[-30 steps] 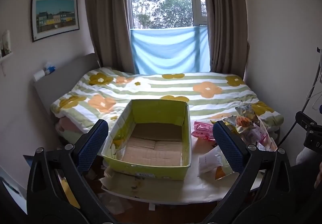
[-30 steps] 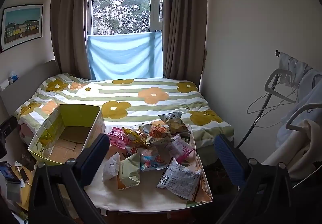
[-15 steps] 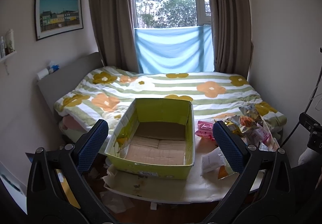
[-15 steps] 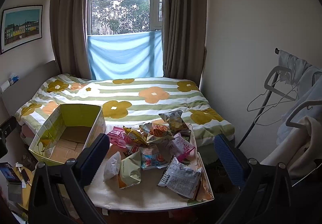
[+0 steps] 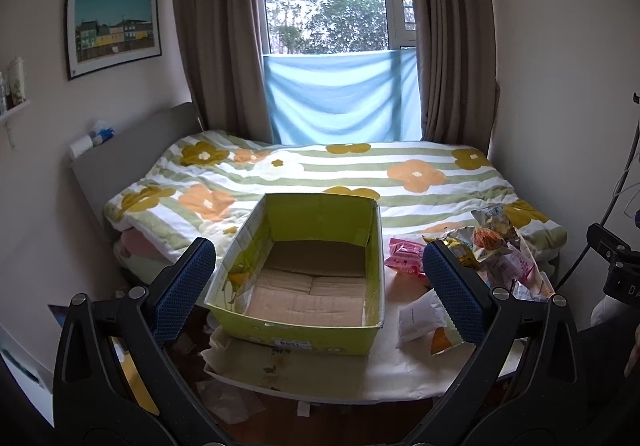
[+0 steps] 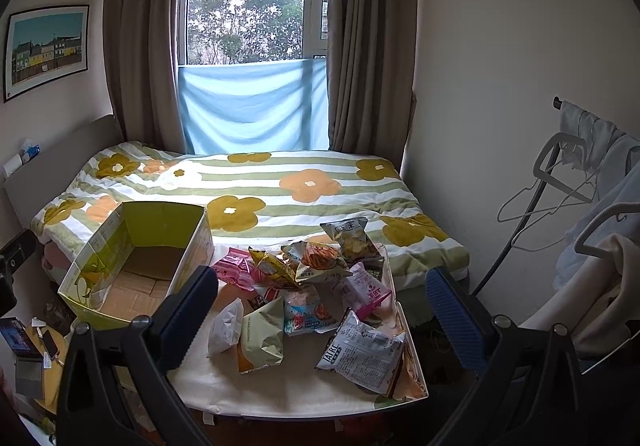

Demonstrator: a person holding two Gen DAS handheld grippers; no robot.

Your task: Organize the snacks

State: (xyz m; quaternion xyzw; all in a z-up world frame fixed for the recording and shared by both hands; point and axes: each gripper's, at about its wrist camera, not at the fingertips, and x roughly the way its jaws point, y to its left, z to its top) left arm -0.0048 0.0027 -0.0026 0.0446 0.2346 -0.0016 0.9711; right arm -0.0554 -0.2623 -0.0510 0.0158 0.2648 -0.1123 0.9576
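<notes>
An empty yellow-green cardboard box (image 5: 304, 278) (image 6: 136, 262) stands on the left of a small white table (image 6: 288, 390). Right of it lies a heap of several snack bags (image 6: 316, 286) (image 5: 484, 246), among them a grey-white bag (image 6: 364, 350) at the front, a pale green one (image 6: 262, 334) and a pink one (image 6: 234, 272). My left gripper (image 5: 318, 290) is open, held back from the table and facing the box. My right gripper (image 6: 322, 306) is open too, above the near table edge and facing the heap. Neither holds anything.
A bed with a flowered striped quilt (image 5: 360, 169) runs behind the table up to the window. A clothes rack with hangers (image 6: 580, 185) stands at the right. Clutter lies on the floor at the left (image 6: 28, 342). The other gripper's body (image 5: 616, 262) shows at the right edge.
Both views have shifted slightly; the left one has swung a little to the left, so the box sits further right in frame. Nothing on the table has moved.
</notes>
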